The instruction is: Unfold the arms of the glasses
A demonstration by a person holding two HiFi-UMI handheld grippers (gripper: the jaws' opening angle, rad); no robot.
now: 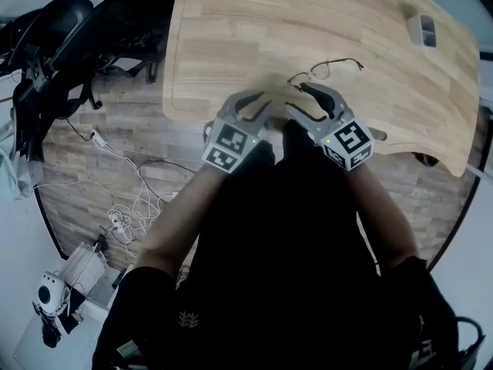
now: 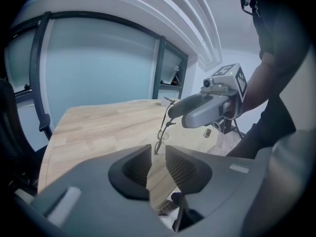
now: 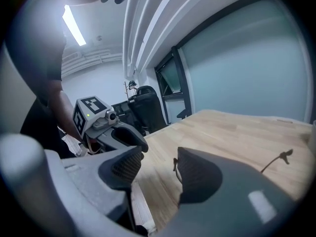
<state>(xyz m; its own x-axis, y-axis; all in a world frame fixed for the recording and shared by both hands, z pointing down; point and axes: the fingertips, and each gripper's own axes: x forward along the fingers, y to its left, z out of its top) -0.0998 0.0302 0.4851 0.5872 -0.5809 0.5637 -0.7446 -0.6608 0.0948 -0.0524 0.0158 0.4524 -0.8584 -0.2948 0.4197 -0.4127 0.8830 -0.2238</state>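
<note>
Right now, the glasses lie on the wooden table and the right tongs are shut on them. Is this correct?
Not quite: the right tongs are open, with nothing pressed between them, as the right gripper view shows. The glasses do lie on the wooden table.

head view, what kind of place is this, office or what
Probably an office: a light wooden desk with rounded corners, a black office chair beside it, and frosted glass partition walls.
</note>
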